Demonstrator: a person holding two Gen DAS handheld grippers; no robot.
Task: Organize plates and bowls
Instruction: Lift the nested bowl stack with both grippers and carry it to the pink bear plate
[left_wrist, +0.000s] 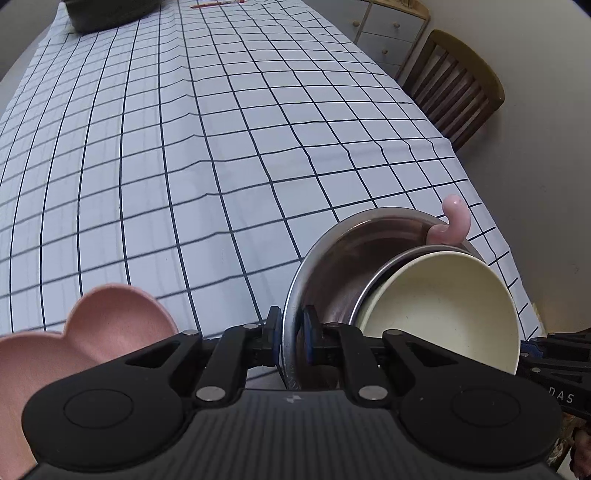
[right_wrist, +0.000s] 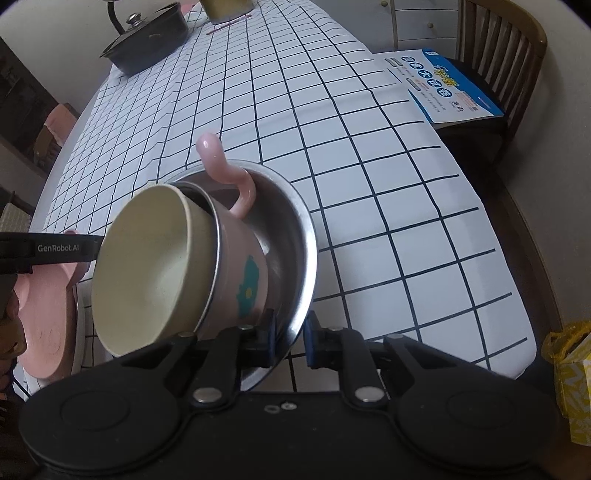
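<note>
Left wrist view: both tongs, left (left_wrist: 290, 334) and right (right_wrist: 290, 341), clamp steel bowl (left_wrist: 332, 266) rim; cream bowl (left_wrist: 443, 306), pink cup (right_wrist: 243, 273) nested; pink plate (left_wrist: 110, 325), 9 o'clock, probably still unstacked.

The bench (right_wrist: 369, 221) is being covered by a white tablecloth (left_wrist: 184, 166) gridded with dark lines. At its far end a dark lidded pot (right_wrist: 147, 40) is being carried, with a red pencil (left_wrist: 216, 3) lying beside it. A pink plate (right_wrist: 48, 325) is being supported at the near left edge.

Steel bowl (right_wrist: 295, 236) tilted, holding pink cup (right_wrist: 240, 258), cream bowl (right_wrist: 147, 266).
</note>
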